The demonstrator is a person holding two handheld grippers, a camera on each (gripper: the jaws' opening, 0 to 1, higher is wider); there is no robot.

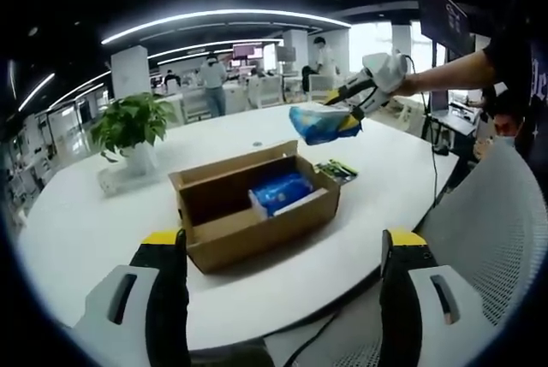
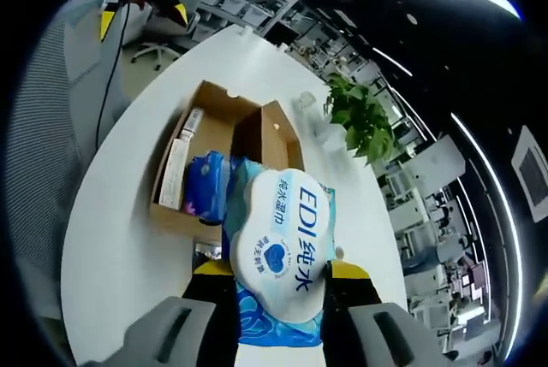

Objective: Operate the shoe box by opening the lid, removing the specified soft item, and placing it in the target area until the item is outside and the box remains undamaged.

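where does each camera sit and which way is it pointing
Left gripper view: rides the left hand-held gripper, held low at the round white table, facing the open brown cardboard shoe box; its open jaws and the person's arm show.
Right gripper view: rides the right hand-held gripper, raised and looking down; its jaws grip a blue-and-white soft wipes pack.
Shared: the box, table, green potted plant and the pack.
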